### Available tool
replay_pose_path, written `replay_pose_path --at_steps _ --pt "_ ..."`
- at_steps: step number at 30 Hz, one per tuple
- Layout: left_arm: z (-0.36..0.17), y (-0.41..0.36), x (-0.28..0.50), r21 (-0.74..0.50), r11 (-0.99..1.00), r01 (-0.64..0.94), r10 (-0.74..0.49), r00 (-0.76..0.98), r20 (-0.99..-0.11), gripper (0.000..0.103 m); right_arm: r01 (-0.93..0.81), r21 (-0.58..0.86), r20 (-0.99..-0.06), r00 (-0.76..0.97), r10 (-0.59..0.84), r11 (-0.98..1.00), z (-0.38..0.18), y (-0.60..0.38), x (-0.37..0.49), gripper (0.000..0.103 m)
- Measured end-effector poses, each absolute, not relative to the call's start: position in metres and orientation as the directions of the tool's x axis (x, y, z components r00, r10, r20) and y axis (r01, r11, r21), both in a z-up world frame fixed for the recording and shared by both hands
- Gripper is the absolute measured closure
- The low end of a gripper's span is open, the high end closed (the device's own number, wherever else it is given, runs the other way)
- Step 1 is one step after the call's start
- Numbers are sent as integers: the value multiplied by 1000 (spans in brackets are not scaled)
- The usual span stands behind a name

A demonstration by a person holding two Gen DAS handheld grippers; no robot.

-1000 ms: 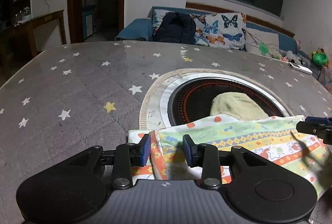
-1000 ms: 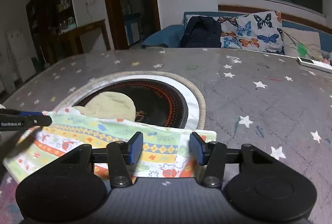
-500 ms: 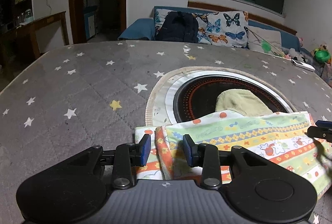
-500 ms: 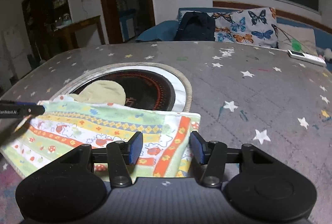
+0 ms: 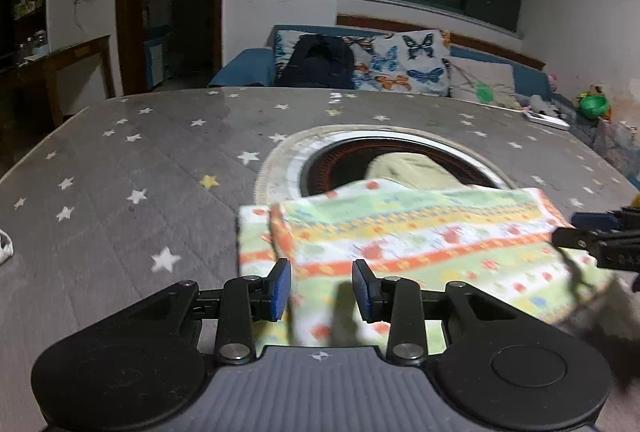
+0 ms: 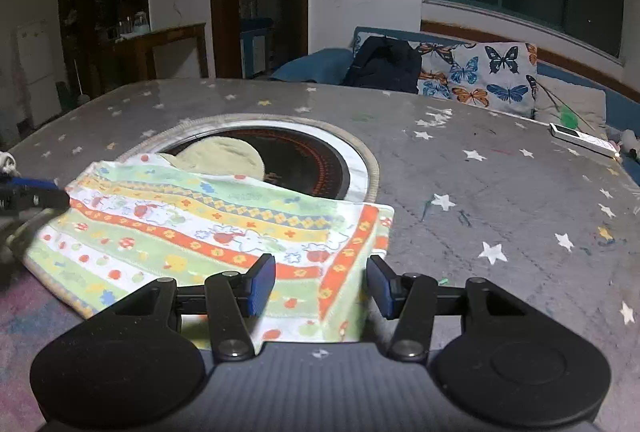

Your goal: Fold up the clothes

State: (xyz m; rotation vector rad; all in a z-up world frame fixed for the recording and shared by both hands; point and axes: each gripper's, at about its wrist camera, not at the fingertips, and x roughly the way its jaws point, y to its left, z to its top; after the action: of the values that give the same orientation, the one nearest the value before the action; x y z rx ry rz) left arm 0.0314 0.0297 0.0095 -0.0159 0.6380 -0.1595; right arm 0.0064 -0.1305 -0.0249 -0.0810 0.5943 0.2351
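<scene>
Table (image 5: 120,168) with grey star-print cover fills the middle and lower part of both views. Round dark inset plate (image 6: 312,160) with pale woven rim sits at centre of frame; a pale yellow-green cloth (image 6: 224,156) lies on it.

Striped patterned garment (image 6: 200,232) lies flat on the table, below centre in both views, its far edge overlapping the plate rim and the pale cloth. In the left wrist view its left border is doubled over, a second layer showing beside it.

Left gripper (image 5: 322,286), bottom centre: blue pads apart, garment edge lying under the gap; no pad contact seen. Right gripper (image 6: 321,284), bottom centre: pads wider apart, garment's orange-bordered corner between them, not pinched.

Butterfly cushion (image 6: 480,80) and dark bag (image 6: 384,64) on sofa, upper right. White remote (image 6: 584,142) at right edge.
</scene>
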Motion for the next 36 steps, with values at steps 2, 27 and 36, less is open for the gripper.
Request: replay_pose_path --at_steps 2,27,36 --pt "11 22 22 -67 984 166 -174 791 -587 66 -261 3 -546 808 220 965 -21 -125 -2 49" --pt "1 -13 -9 -44 961 273 -246 776 -580 64 -457 -154 -512 795 325 876 -24 -44 -53 45" --pt "-4 -13 -9 -25 961 274 -236 774 -587 61 -467 -170 -528 787 320 868 -30 -37 -49 45"
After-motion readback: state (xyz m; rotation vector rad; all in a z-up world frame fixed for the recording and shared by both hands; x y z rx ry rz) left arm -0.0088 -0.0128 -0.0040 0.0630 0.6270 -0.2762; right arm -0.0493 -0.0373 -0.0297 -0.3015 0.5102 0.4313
